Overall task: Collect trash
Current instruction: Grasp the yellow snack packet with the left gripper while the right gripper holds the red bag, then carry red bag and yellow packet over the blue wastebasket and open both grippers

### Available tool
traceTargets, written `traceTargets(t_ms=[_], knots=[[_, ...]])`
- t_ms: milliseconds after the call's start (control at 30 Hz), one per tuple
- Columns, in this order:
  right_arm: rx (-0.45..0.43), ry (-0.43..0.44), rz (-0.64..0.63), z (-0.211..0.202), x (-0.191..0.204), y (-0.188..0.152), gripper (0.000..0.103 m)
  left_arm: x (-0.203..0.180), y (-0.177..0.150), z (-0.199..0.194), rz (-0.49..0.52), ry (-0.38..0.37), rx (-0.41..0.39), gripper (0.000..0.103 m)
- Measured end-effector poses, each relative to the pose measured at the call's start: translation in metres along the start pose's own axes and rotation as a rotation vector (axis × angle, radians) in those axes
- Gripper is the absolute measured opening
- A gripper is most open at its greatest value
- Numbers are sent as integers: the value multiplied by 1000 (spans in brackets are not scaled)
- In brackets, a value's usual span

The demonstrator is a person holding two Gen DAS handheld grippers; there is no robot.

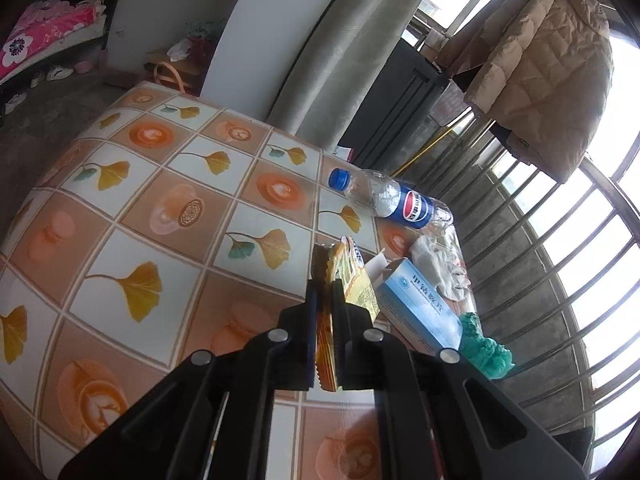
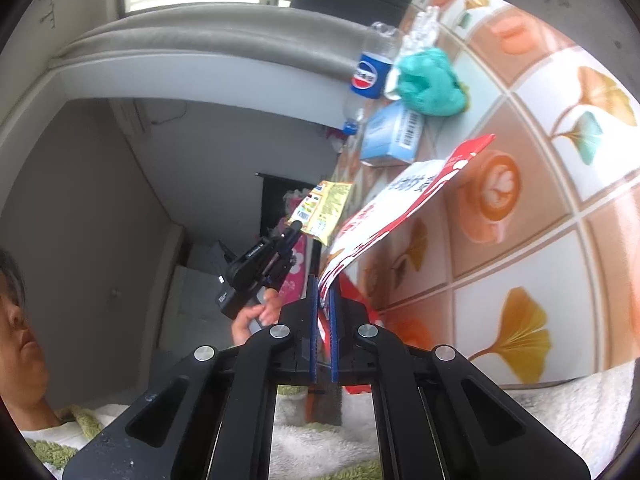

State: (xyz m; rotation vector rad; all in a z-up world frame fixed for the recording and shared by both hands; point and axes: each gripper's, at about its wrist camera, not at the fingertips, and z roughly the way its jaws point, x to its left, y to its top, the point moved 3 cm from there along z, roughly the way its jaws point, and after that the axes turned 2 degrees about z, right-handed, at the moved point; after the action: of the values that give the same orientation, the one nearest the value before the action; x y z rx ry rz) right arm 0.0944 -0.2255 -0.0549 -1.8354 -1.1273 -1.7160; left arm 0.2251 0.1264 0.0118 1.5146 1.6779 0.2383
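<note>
My left gripper [image 1: 325,284] is shut on a yellow snack wrapper [image 1: 352,276] and holds it above the table; the gripper [image 2: 295,224] and the wrapper [image 2: 324,210] also show in the right wrist view. My right gripper [image 2: 325,280] is shut on a red and white packet [image 2: 396,204], held off the table's edge. On the table lie a crushed Pepsi bottle [image 1: 394,198], a blue and white medicine box [image 1: 416,308], crumpled white tissue [image 1: 438,264] and a green crumpled bag [image 1: 486,348].
The table [image 1: 160,208] has a tiled ginkgo and coffee cloth. Window bars [image 1: 560,248] and a beige down jacket [image 1: 536,68] are to the right. A grey curtain [image 1: 332,48] hangs behind. The person's face [image 2: 20,320] is at the left edge of the right wrist view.
</note>
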Motion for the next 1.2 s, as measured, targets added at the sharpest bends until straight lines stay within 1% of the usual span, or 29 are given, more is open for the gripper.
traceTargets(t_ms=[233,400,533,633,833,1000,1033,1100,1200], knots=[[4,11,-75,0,25,-5,2,-16,6,-42,60,-33,-80,6],[-6,14,-119,0,39,-10,1,-34,6,-62,100,-72,-113,6],[-36,15,-154,-8,48,-11,1,-52,3,-71,139,-105,-123,6],[-75,22,-171,-20,52,-11,1,-73,1,-77,183,-137,-127,6],[-187,23,-195,-66,59,-14,1,-115,-4,-80,248,-211,-126,6],[-330,-9,-204,-118,57,-13,1,-164,-15,-74,344,-286,-106,6],[-353,-17,-204,-128,55,-14,1,-178,-18,-71,368,-305,-96,6],[-429,-48,-198,-156,51,-16,1,-202,-25,-65,409,-344,-74,6],[-530,-103,-182,-193,44,-23,1,-245,-40,-50,478,-412,-17,6]])
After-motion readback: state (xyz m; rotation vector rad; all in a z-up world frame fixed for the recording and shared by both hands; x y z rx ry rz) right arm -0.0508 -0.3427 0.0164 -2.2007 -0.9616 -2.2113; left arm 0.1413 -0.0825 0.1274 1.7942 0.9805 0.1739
